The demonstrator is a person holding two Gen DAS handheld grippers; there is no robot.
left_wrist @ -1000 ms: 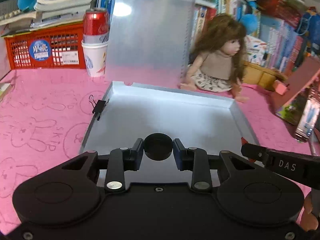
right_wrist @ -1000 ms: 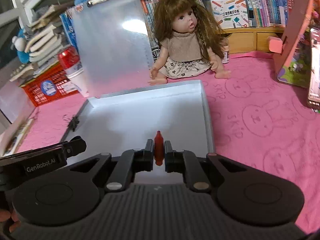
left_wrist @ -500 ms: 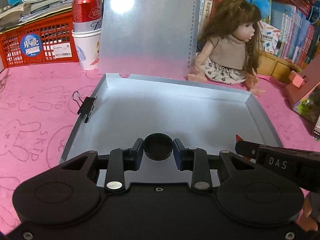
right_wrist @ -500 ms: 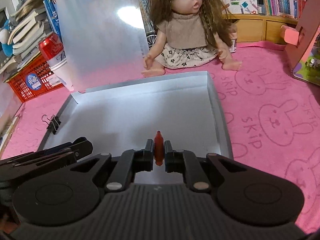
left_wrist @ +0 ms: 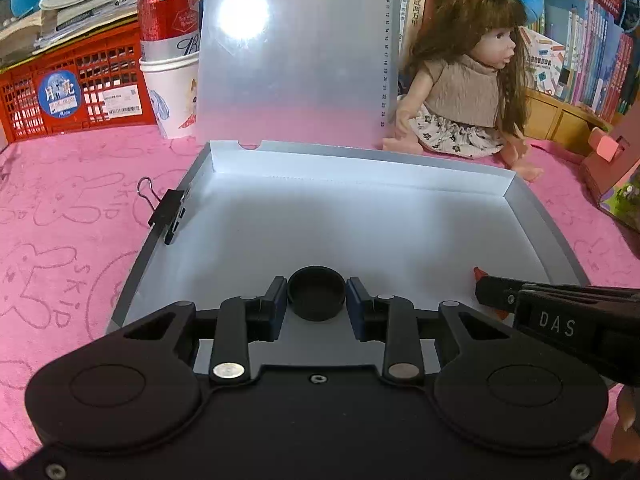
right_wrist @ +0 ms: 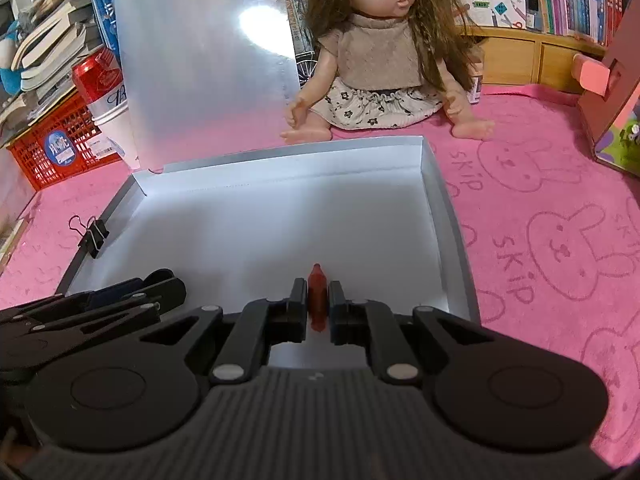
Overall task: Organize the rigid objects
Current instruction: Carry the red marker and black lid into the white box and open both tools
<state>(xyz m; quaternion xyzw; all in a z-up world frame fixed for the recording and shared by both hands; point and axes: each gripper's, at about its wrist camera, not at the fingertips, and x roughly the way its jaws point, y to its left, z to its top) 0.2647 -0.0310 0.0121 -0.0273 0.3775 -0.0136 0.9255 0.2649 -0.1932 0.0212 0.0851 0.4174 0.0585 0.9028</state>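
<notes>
The left gripper [left_wrist: 317,300] clamps a black round cap [left_wrist: 317,298] at lower centre, over the near part of the grey tray [left_wrist: 168,240]. The right gripper [right_wrist: 318,300] pinches a small red piece [right_wrist: 317,294], possibly a crayon, also above the tray's near edge. A black binder clip [left_wrist: 168,214] sits on the tray's left rim
</notes>
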